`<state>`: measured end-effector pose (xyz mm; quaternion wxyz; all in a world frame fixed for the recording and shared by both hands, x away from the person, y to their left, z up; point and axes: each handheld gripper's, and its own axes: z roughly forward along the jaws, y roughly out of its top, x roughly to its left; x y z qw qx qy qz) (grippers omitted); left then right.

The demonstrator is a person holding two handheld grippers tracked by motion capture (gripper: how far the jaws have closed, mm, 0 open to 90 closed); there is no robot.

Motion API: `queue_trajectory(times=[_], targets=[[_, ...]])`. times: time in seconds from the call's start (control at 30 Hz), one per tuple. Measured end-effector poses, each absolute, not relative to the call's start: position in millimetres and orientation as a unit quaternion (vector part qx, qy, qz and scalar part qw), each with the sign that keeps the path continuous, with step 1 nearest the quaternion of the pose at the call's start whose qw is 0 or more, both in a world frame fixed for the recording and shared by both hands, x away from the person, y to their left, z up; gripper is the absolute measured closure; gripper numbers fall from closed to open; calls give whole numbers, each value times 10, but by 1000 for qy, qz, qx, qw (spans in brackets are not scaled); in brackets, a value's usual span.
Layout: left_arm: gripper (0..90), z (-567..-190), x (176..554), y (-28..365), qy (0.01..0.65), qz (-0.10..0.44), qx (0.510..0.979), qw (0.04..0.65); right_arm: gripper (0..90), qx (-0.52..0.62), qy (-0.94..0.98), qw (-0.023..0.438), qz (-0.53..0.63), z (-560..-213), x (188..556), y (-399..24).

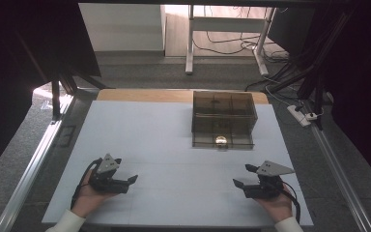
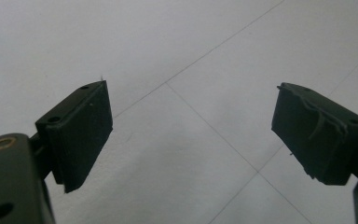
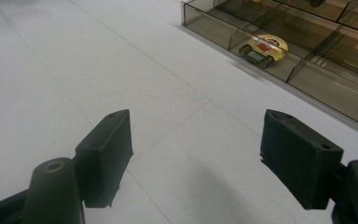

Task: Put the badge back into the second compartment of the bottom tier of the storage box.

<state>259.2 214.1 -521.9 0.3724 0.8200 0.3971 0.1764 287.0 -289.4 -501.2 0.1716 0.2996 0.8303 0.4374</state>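
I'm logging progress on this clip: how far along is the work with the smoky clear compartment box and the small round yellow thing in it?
Looks done: the small round yellow item lies in a front compartment of the smoky clear plastic divided box. In hand: nothing; the left gripper and right gripper rest open on the white table, apart from the box. Left: nothing else lies loose on the table, so either nothing, or the item must still come out.

High view: overhead, facing forward-down, far. Gripper views: low, close over white counter (image 1: 174, 145). Right one shares compartment box (image 3: 307, 42) with high view.
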Motion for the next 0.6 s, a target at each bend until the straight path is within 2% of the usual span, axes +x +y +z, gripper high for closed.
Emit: queue_trajectory(times=[0.6], targets=[[124,-5225,2584,2117,396,174,822,370,246,297,828,178,441,-4995,2911,-2894]])
